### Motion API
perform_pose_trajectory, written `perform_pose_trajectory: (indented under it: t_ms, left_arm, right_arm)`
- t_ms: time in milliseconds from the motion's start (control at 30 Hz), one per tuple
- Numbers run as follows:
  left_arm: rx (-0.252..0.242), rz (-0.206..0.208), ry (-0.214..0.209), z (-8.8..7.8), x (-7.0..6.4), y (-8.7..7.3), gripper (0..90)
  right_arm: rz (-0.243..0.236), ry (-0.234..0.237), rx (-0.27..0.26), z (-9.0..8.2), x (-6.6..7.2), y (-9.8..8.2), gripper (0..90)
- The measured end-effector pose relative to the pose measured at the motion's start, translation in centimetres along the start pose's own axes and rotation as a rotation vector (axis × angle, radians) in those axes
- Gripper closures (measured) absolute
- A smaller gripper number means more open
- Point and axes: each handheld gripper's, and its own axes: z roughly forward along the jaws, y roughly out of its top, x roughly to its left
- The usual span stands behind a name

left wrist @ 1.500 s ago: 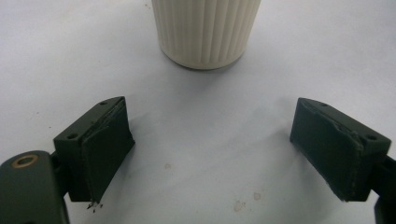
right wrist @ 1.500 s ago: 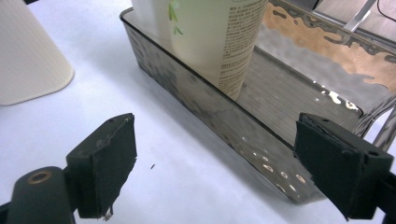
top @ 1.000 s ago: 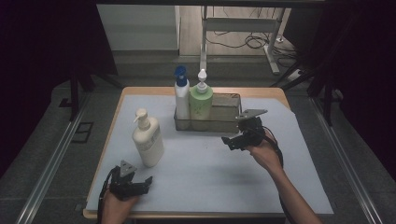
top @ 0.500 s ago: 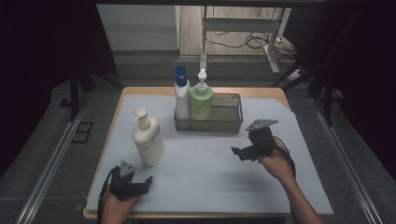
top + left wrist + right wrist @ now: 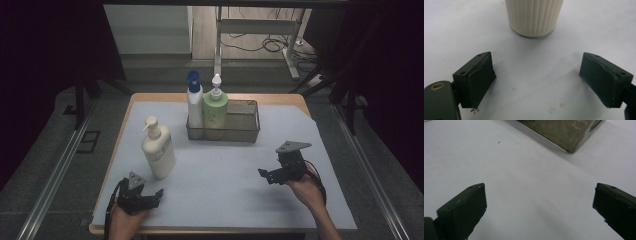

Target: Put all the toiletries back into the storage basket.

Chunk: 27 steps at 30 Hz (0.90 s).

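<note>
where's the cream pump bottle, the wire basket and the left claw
cream pump bottle (image 5: 159,152), high view, on its ribbed body
wire basket (image 5: 245,134), high view, on its front wall
left claw (image 5: 537,82), left gripper view, midway between its open jaws

The bench (image 5: 300,210) is seen from above the person's side, looking forward and down, so that the whole white-covered top is taken in from some way off. The left gripper view is set low and close over the cover, looking along the spread jaws at the ribbed base of the cream pump bottle (image 5: 534,17), which is also seen in the high view (image 5: 158,150). The right gripper view, equally near the surface, is aimed past its jaws at a lower corner of the wire basket (image 5: 566,132), shared with the high view (image 5: 250,131).
</note>
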Motion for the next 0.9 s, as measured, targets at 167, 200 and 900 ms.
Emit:
perform_pose_trajectory:
  t_ms: [167, 200, 900]
  left_arm:
    - [0.0, 0.0, 0.0, 0.0, 0.0, 0.0, 11.9]
    - [0.001, 0.0, 0.0, 0.0, 0.0, 0.0, 11.9]
    - [0.004, 0.0, -0.004, 0.0, 0.0, 0.1, 12.3]
  right_arm:
    - [0.036, -0.021, -0.003, 0.0, -0.6, -1.9, 0.0]
    - [0.044, -0.026, -0.003, 0.0, -0.7, -2.3, 0.0]
    - [0.082, -0.073, 0.026, 1.9, -1.1, -7.3, 0.0]
